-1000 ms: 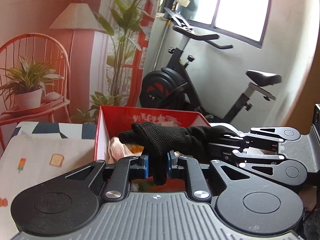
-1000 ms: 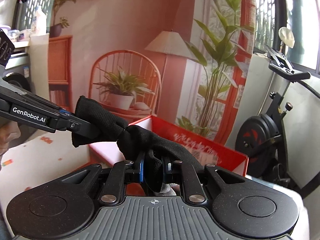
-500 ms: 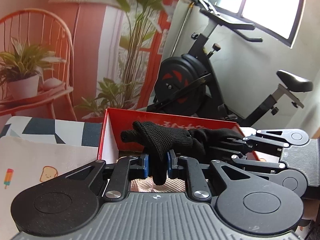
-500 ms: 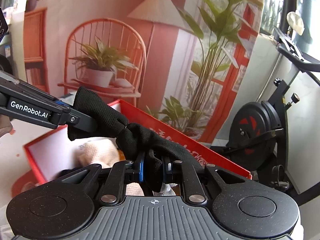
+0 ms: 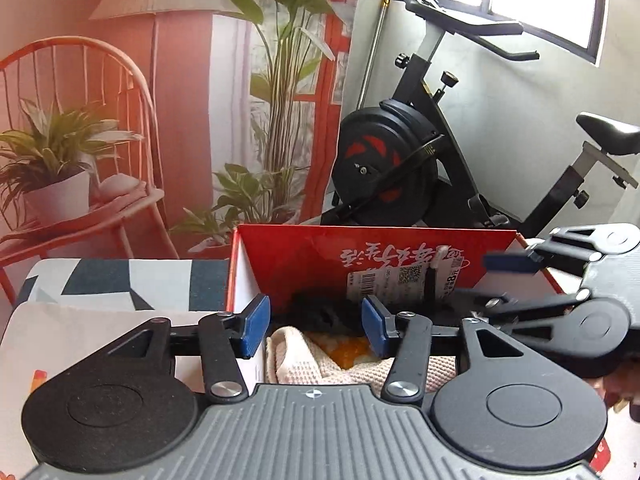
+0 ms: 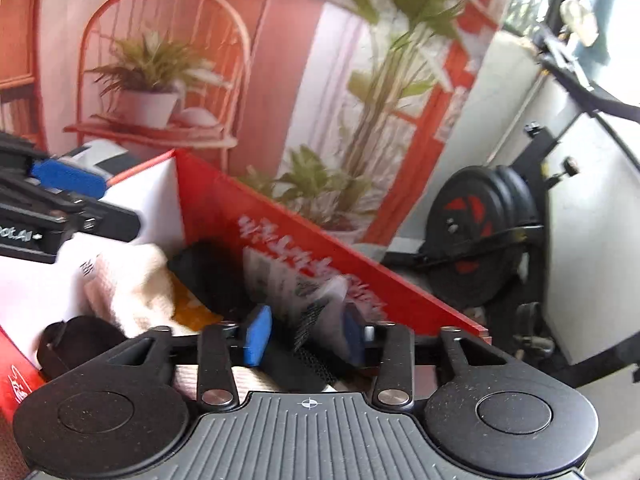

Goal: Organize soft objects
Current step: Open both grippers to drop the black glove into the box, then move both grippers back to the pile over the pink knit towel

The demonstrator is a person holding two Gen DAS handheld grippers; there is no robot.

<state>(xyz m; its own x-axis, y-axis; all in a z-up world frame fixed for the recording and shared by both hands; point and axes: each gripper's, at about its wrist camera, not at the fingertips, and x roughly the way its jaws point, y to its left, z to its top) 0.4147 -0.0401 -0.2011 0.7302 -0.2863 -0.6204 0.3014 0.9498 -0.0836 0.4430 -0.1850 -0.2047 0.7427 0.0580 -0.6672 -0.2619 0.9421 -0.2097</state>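
Inside the red box (image 5: pixel 304 268), just ahead of the left gripper (image 5: pixel 316 326), the black glove (image 5: pixel 320 312) lies against the far wall on top of a cream waffle-knit cloth (image 5: pixel 296 360) with an orange patch. The left gripper's blue pads (image 5: pixel 254 330) are spread wide with nothing between them. The right gripper (image 6: pixel 304 338) is likewise spread; a dark knitted edge shows in the gap between its pads (image 6: pixel 256 338), but motion blur hides whether cloth touches either pad. From the right wrist view, the glove (image 6: pixel 212 276) sits ahead and left of that gripper, beside the cloth (image 6: pixel 132 284).

The main risk, as I judge it, is a snag: if knit clings to a right pad, withdrawing could drag the glove back out over the wall. The two grippers also hang near each other above the box, so a careless pull-back could knock them together or tip the box wall.
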